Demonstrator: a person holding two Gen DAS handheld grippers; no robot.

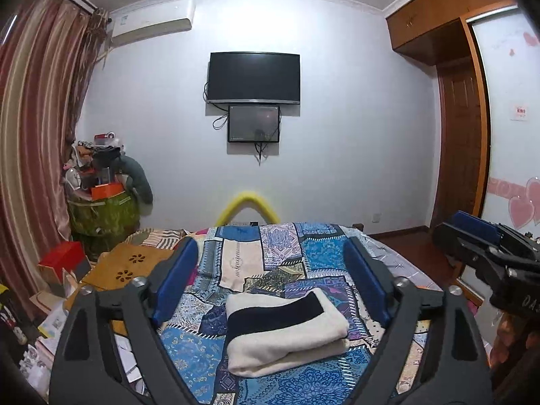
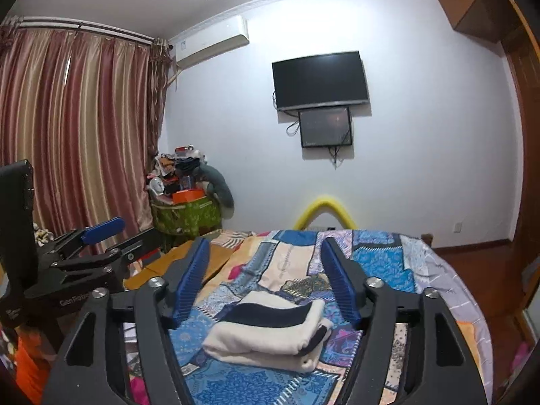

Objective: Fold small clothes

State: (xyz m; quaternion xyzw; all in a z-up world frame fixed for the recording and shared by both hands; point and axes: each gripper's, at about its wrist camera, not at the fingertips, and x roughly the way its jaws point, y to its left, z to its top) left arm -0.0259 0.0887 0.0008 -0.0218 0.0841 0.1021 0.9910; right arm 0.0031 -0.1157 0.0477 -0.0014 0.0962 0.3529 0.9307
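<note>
A cream garment with a black stripe [image 1: 283, 330] lies folded in a thick rectangle on the blue patchwork bedspread [image 1: 314, 253]. It also shows in the right wrist view [image 2: 270, 330]. My left gripper [image 1: 273, 256] is open and empty, raised above and just short of the garment. My right gripper [image 2: 265, 256] is open and empty too, raised above the garment. Each gripper shows at the edge of the other's view: the right gripper [image 1: 472, 233] and the left gripper [image 2: 111, 233].
A wooden lap table [image 1: 131, 266] and boxes lie left of the bed. A green hamper piled with items [image 1: 104, 209] stands by the curtain [image 1: 37, 135]. A TV [image 1: 253, 77] hangs on the far wall. A wardrobe [image 1: 506, 118] stands at right.
</note>
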